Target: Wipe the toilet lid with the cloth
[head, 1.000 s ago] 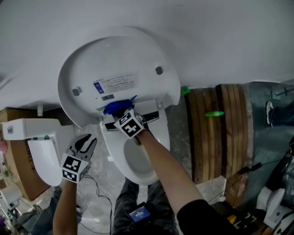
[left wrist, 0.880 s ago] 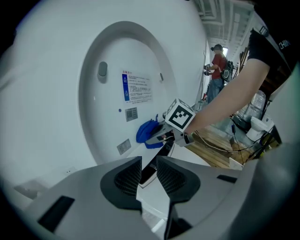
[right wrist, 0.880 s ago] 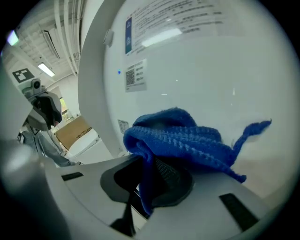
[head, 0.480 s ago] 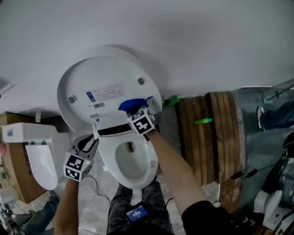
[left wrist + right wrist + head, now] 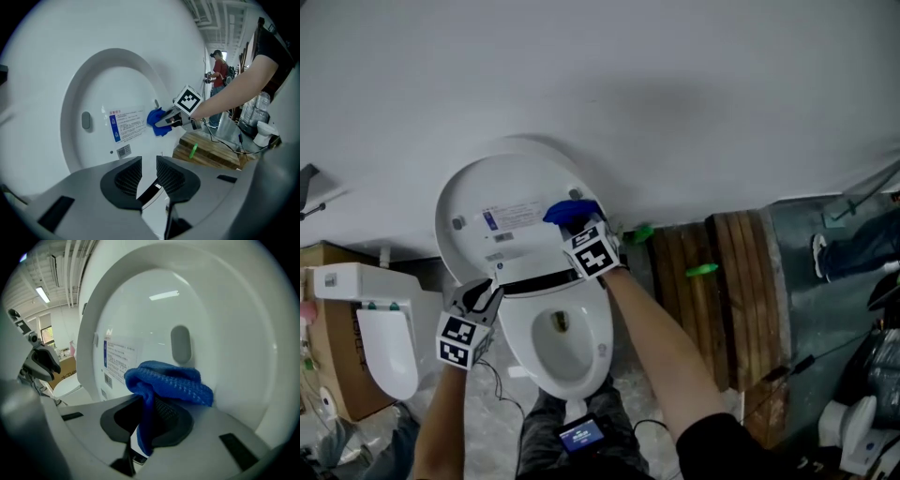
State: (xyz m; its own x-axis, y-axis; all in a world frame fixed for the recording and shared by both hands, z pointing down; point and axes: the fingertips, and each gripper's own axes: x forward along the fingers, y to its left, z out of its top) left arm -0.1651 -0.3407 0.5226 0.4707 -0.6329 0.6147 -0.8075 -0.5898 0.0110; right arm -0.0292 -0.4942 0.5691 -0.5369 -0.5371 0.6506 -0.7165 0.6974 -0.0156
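The white toilet lid (image 5: 502,202) stands raised against the wall, its inner face with a printed label (image 5: 126,125) towards me. My right gripper (image 5: 575,225) is shut on a bunched blue cloth (image 5: 572,212) and holds it against the lid's upper right part, next to a grey bumper (image 5: 180,344). In the right gripper view the cloth (image 5: 168,380) hangs down between the jaws. My left gripper (image 5: 487,292) hovers at the lid's lower left by the hinge; its jaws stand a little apart with nothing between them. The bowl (image 5: 562,342) is open below.
A second white toilet (image 5: 380,323) and a cardboard box (image 5: 328,361) stand at the left. A wooden pallet (image 5: 722,291) with a green item (image 5: 701,270) lies to the right. A phone (image 5: 583,434) rests on my lap. A person (image 5: 219,70) stands far back.
My right gripper has carried the cloth up and to the right across the lid, from near the hinge to its upper right. The left gripper has risen a little.
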